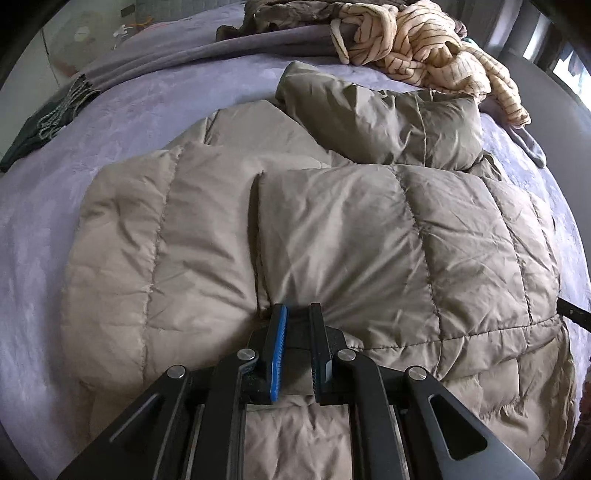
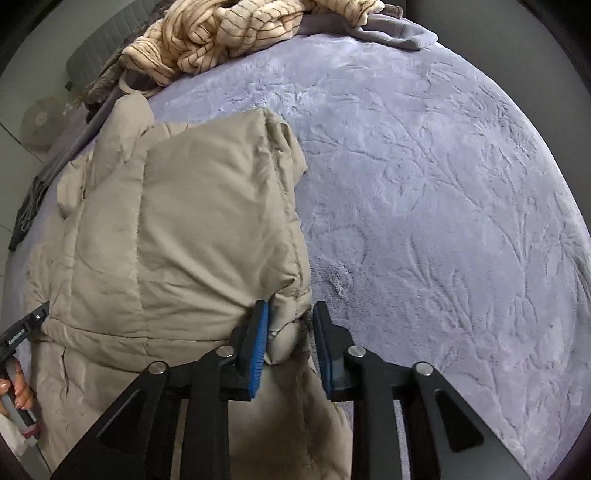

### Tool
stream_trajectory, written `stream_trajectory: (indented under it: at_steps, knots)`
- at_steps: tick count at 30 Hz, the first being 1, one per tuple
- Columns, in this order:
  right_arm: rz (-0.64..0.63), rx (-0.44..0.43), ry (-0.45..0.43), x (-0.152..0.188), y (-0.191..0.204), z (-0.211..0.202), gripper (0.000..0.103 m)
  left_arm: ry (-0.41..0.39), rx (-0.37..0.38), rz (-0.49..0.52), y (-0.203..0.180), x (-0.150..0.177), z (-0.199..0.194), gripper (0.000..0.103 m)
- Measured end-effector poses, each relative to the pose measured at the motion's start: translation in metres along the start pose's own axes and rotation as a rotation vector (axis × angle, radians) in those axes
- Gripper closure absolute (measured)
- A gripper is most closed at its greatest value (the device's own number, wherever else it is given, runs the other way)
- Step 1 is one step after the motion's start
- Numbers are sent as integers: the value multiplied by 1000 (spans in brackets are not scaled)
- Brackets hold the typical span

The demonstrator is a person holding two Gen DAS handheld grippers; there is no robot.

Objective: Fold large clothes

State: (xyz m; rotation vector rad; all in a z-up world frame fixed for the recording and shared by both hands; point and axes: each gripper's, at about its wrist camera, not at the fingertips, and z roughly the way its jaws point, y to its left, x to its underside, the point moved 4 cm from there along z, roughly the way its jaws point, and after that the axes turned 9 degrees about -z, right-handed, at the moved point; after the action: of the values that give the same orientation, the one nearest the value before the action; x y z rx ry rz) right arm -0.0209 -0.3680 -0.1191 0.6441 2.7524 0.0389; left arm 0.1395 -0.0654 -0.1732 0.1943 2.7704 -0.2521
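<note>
A puffy beige quilted jacket (image 1: 332,240) lies spread on a lavender bedspread (image 1: 147,103), one side panel folded over its middle and a sleeve (image 1: 388,122) bunched at the far end. My left gripper (image 1: 297,308) is shut on the jacket's near edge, beside the folded panel's seam. In the right wrist view the jacket (image 2: 184,221) fills the left half. My right gripper (image 2: 291,308) stands open at its right edge; a lump of hem rests against the blue left pad (image 2: 258,343), clear of the other finger.
A cream striped garment (image 1: 424,44) (image 2: 221,33) lies heaped at the bed's far end, with a grey cloth (image 2: 399,33) beside it. A dark green garment (image 1: 44,122) lies at the left edge. A hand (image 2: 18,391) holds the left tool. Bare bedspread (image 2: 443,184) stretches right.
</note>
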Motion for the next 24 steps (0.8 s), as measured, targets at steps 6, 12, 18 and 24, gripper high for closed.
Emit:
stream_trajectory:
  at_steps: [6, 12, 18, 24]
  knots:
    - [36, -15, 23, 6, -8, -29, 67, 24, -38, -30, 5, 6, -29, 89]
    - [84, -62, 59, 27, -5, -51, 59, 49, -53, -50, 5, 22, -57, 89]
    - [99, -87, 89, 41, 5, -66, 48, 84, -49, -72, 4, 41, -75, 89]
    - [83, -105, 84, 44, 15, -87, 41, 80, -63, -91, 4, 53, -99, 2]
